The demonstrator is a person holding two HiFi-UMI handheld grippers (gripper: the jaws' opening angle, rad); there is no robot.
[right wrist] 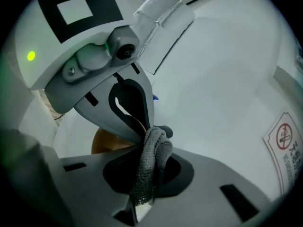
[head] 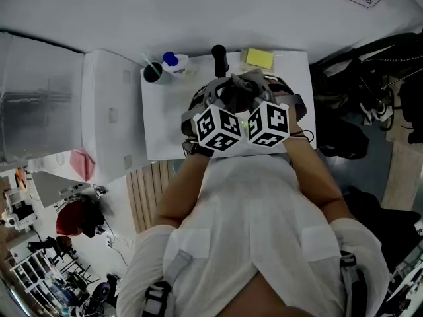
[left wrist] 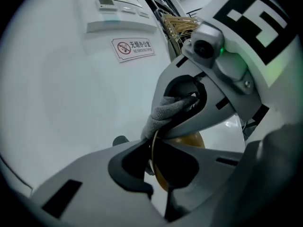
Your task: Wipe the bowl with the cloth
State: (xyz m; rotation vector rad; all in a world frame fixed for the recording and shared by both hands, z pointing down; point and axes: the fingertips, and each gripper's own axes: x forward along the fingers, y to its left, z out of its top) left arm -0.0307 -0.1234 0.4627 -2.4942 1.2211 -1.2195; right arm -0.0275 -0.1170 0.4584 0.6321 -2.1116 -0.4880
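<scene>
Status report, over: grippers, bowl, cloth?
Left gripper shut on bowl rim. Right gripper shut on cloth, cloth at that rim. Nothing blocking.

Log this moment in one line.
left tongs: shut on rim of amber round bowl | right tongs: shut on grey knitted cloth

The bowl is amber-brown and thin-walled. It stands on edge, almost upright, and its rim runs up between the jaws of the left gripper, which close on it. The cloth is a grey knitted rag, bunched into a twisted fold and pinched between the jaws of the right gripper. Its bunched end rests against the top of the bowl's rim.
</scene>
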